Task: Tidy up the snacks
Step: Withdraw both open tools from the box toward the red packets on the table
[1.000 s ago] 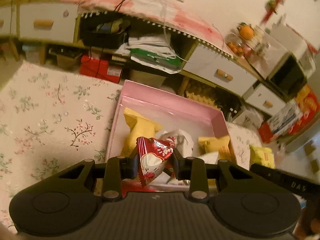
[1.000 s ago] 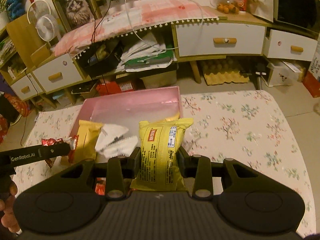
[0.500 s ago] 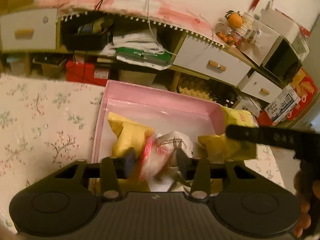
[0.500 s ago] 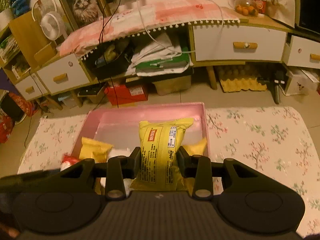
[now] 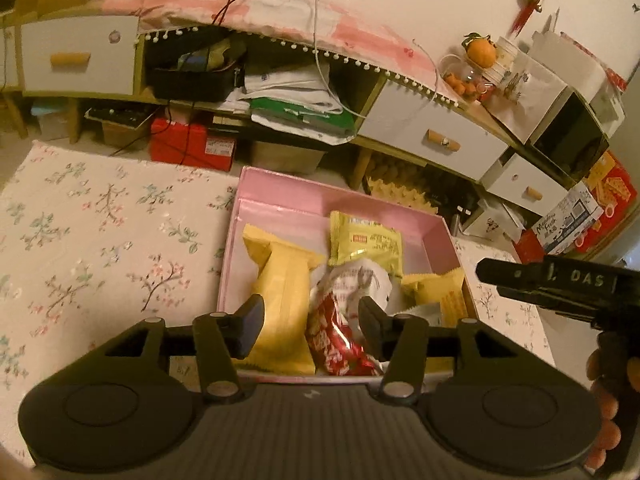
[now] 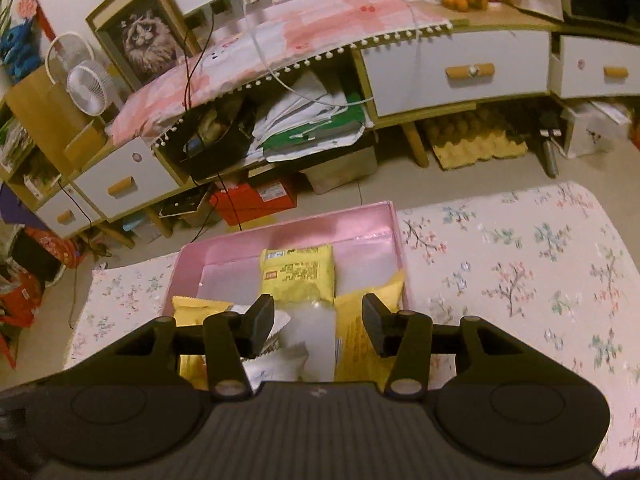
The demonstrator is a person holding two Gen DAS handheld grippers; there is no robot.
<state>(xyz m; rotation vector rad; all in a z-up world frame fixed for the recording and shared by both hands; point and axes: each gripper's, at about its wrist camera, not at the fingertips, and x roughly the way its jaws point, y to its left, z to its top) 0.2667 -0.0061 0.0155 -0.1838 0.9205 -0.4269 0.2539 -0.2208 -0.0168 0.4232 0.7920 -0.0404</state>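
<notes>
A pink box (image 5: 340,199) stands on the flowered cloth and holds several snack packets. My left gripper (image 5: 310,322) is open above the box's near end; a red packet (image 5: 334,344) lies loose in the box between its fingers, beside a tall yellow packet (image 5: 280,300). My right gripper (image 6: 318,324) is open and empty over the same pink box (image 6: 280,232). The yellow packet with a red label (image 6: 298,276) lies flat in the box ahead of it; it also shows in the left wrist view (image 5: 366,242). The right gripper's finger (image 5: 552,280) shows at the right of the left wrist view.
The flowered cloth (image 5: 100,240) spreads left of the box and also right of it (image 6: 520,272). Beyond the table edge stand a low cabinet with white drawers (image 6: 460,68), red boxes (image 5: 188,146) and stacked papers (image 5: 296,104).
Both grippers opened. The red packet dropped from my left gripper into the box. The yellow packet left my right gripper and now lies flat in the box.
</notes>
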